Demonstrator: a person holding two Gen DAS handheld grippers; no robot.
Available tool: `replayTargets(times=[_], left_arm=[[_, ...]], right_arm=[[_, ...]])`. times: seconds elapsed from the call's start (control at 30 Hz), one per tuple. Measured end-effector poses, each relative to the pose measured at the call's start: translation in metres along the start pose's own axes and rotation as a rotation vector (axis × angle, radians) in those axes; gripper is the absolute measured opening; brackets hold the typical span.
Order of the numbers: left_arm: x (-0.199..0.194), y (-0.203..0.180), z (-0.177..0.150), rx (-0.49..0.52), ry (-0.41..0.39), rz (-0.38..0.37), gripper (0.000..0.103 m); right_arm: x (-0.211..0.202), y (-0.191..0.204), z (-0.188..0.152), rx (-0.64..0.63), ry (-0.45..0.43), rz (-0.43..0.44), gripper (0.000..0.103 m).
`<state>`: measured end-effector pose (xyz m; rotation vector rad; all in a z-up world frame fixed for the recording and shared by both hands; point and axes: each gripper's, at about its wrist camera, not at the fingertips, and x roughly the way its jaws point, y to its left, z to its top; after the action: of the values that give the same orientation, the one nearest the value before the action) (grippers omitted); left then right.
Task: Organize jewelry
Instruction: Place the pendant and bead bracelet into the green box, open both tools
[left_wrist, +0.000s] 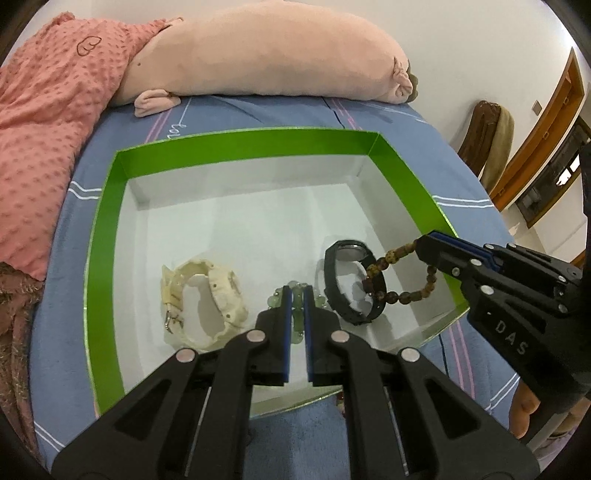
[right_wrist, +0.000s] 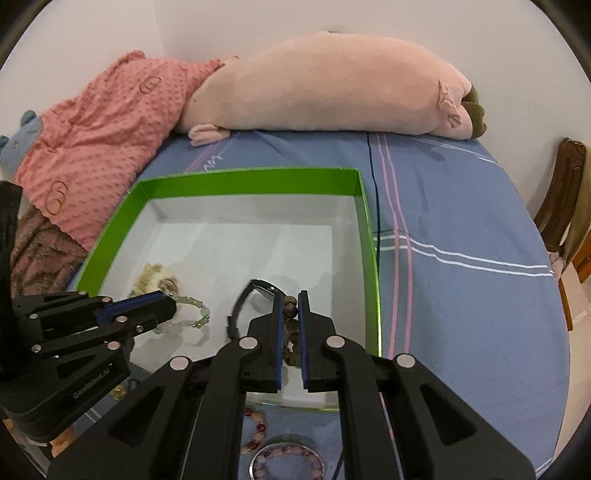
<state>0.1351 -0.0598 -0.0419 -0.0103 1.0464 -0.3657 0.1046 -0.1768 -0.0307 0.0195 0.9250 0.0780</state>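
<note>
Surface: a bed (left_wrist: 258, 110) under a blue striped sheet, against a white wall; a pink plush pillow (left_wrist: 266, 55) is laid along 12 o'clock, a coral dotted blanket (left_wrist: 48, 122) at 10 o'clock.

Container: a green-walled box (left_wrist: 107, 240) with a white floor, at centre.

Contents: a cream watch (left_wrist: 203, 299) at 8 o'clock and a black watch (left_wrist: 351, 280) at 4 o'clock in the left view.

Left hand-held gripper (left_wrist: 298, 295): pinched on a pale green bead bracelet (right_wrist: 195, 314), largely hidden in its own view.

Right hand-held gripper (right_wrist: 291, 299): pinched on a brown bead bracelet (left_wrist: 391, 280), hung over the black watch.

Right view only: a reddish bead bracelet (right_wrist: 256, 432) and a round tin of pink beads (right_wrist: 288, 458) at 6 o'clock, partly cut off; a blue plush toy (right_wrist: 18, 140) at 9 o'clock. A wooden chair (right_wrist: 565, 192) is seen at 3 o'clock.
</note>
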Motion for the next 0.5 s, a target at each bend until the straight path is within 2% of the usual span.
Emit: replayTargets(times=[0.2,0.27,0.33,0.43,0.5], left_arm=[[0.004,-0.001,-0.001,0.007,0.007,0.004,0.007],[0.001,-0.002,-0.002,0.008,-0.001,-0.003,0.012],[-0.003,-0.002,-0.003,0.009,-0.016,-0.006,0.017],[-0.015,-0.001,-0.004,-0.003,-0.04,-0.005,0.017],[-0.028,-0.003,-0.006,0.001,-0.056,-0.002,0.017]], right_arm=[[0.007,-0.004,-0.001,0.003,0.023,-0.02,0.008],[0.003,-0.004,-0.001,0.003,0.011,-0.027,0.015],[-0.006,-0.003,-0.001,0.008,-0.015,-0.02,0.033],[-0.024,-0.002,-0.002,0.009,-0.042,0.004,0.033],[-0.043,0.001,-0.008,-0.005,-0.048,0.058,0.033]])
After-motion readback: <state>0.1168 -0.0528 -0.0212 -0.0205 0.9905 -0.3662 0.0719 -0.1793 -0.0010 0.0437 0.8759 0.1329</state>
